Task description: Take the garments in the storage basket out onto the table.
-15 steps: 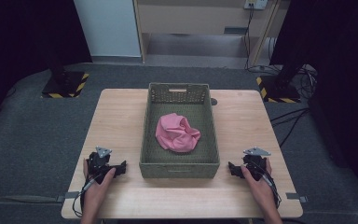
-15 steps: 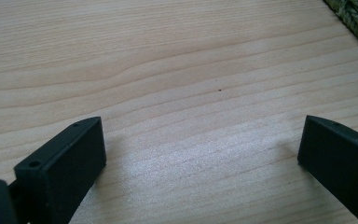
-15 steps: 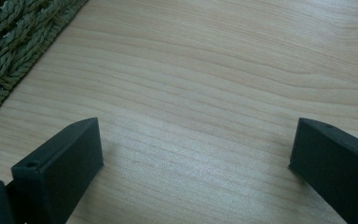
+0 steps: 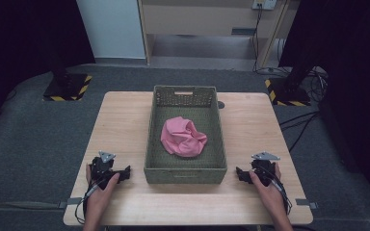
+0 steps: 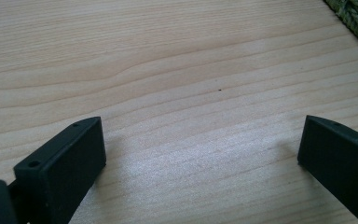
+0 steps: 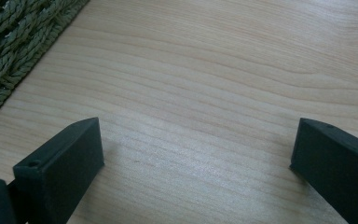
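A green woven basket (image 4: 185, 174) is set lengthwise in the middle of the wooden table (image 4: 125, 120), and a crumpled pink cloth (image 4: 183, 137) is bunched inside it, a little nearer the near end than the far one and apart from the far wall with its handle slot. Nothing else can be made out in the basket. The left tongs (image 4: 125, 172) are rested on the table just left of the basket's near corner, and the right tongs (image 4: 241, 174) just right of the opposite near corner; each is pointed inward toward the basket. In the left gripper view the jaws are spread wide over bare wood grain with nothing between them, a strip of basket weave (image 5: 356, 18) being seen at the top right; in the right gripper view the jaws are likewise held wide apart and empty, with the weave (image 6: 14, 42) at the top left. This symmetrical, low placement is judged to be a ready stance, from which the cloth could be reached over the near rim by either hand. The cloth is touched by neither.
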Action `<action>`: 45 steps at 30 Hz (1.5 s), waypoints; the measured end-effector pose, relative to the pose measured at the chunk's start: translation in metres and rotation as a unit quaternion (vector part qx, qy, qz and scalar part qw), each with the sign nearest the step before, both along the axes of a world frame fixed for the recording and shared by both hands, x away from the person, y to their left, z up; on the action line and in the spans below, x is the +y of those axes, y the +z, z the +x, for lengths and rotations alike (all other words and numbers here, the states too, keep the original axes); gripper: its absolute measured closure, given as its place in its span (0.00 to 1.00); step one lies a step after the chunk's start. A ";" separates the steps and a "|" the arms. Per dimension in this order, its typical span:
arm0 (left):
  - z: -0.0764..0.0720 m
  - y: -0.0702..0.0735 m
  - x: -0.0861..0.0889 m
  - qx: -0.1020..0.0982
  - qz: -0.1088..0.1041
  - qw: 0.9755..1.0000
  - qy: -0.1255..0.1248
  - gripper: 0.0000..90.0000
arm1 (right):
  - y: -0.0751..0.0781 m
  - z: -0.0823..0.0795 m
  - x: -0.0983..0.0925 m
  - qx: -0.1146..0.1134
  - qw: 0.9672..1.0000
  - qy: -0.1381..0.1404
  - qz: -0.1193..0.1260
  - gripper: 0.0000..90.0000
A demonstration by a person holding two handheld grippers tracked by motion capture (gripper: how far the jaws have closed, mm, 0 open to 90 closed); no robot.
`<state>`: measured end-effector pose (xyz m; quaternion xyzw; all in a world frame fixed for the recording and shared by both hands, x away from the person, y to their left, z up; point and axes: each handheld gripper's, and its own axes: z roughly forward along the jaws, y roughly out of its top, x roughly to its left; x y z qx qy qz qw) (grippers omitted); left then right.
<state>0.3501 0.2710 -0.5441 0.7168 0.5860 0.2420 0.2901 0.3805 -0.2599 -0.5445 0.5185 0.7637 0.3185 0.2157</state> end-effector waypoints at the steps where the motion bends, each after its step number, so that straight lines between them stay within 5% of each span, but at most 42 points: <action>1: 0.000 0.000 0.000 0.000 0.000 1.000 0.000 0.00 | 0.000 0.000 0.000 0.000 1.000 0.000 0.000 0.02; 26: 0.000 0.000 0.000 0.000 -0.001 1.000 0.000 0.00 | 0.002 -0.002 -0.002 0.006 1.000 0.013 0.006 0.04; 45: 0.000 0.000 0.000 0.000 -0.001 1.000 0.000 0.00 | 0.029 -0.009 0.002 -0.008 0.999 0.031 0.014 0.04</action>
